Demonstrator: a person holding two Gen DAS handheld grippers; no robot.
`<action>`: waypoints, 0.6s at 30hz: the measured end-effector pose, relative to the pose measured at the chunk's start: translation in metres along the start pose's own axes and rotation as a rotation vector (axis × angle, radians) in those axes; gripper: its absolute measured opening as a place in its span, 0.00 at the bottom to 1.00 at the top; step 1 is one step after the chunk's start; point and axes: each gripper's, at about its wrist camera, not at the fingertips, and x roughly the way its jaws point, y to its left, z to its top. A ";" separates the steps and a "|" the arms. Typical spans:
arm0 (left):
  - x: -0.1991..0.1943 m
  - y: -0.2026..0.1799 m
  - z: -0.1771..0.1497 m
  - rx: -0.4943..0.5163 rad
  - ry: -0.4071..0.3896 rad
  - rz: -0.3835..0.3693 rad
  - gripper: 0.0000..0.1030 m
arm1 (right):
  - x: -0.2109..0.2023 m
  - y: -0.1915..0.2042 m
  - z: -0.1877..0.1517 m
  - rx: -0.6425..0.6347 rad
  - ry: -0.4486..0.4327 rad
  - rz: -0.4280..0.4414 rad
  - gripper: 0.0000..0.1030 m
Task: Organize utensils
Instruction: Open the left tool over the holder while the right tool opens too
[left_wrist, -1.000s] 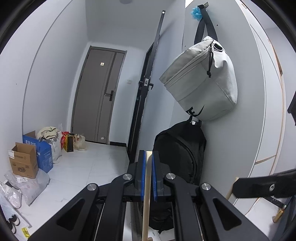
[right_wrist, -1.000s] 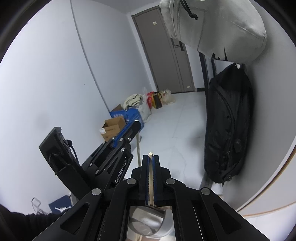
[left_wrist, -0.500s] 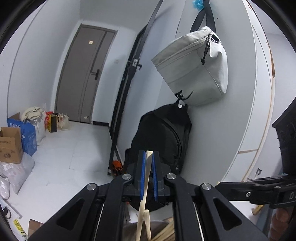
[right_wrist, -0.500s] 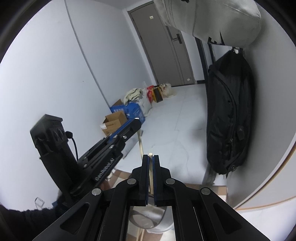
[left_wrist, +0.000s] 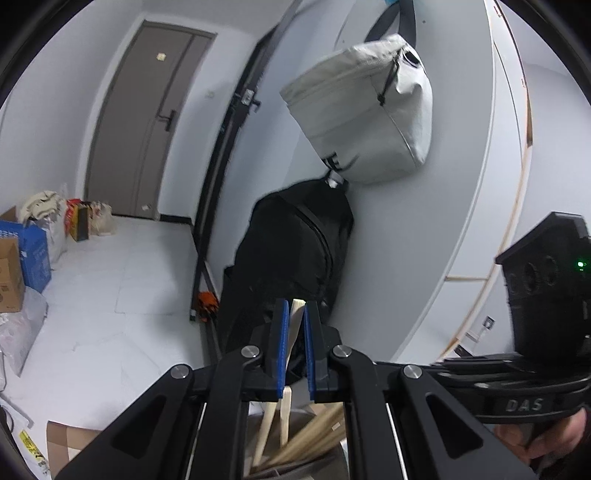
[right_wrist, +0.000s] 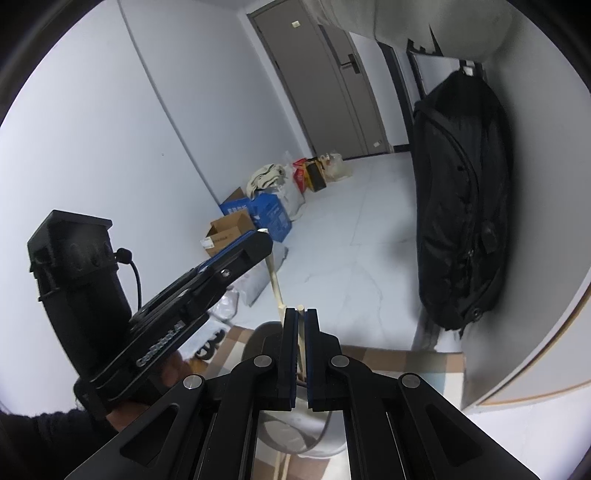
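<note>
Left gripper (left_wrist: 293, 314) clamps a flat wooden utensil (left_wrist: 295, 325), now tipped lower toward wooden handles (left_wrist: 314, 435) at bottom centre. Right gripper (right_wrist: 300, 317) has dipped, pinching a thin stick (right_wrist: 301, 332) above the grey holder (right_wrist: 295, 435): drop-off looks close.

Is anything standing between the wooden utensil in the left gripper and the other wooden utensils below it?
Nothing visible does. The left gripper is shut on the wooden utensil, whose lower end hangs right beside the other wooden utensils; whether they touch, I cannot tell.
</note>
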 end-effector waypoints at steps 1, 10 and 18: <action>0.001 0.001 0.000 -0.007 0.019 -0.015 0.03 | 0.001 -0.001 -0.001 0.007 -0.001 0.010 0.03; 0.002 0.017 0.002 -0.123 0.152 -0.095 0.34 | -0.010 -0.016 -0.012 0.096 -0.044 0.053 0.06; -0.029 0.001 0.002 -0.073 0.131 0.001 0.53 | -0.056 -0.015 -0.025 0.120 -0.176 0.074 0.55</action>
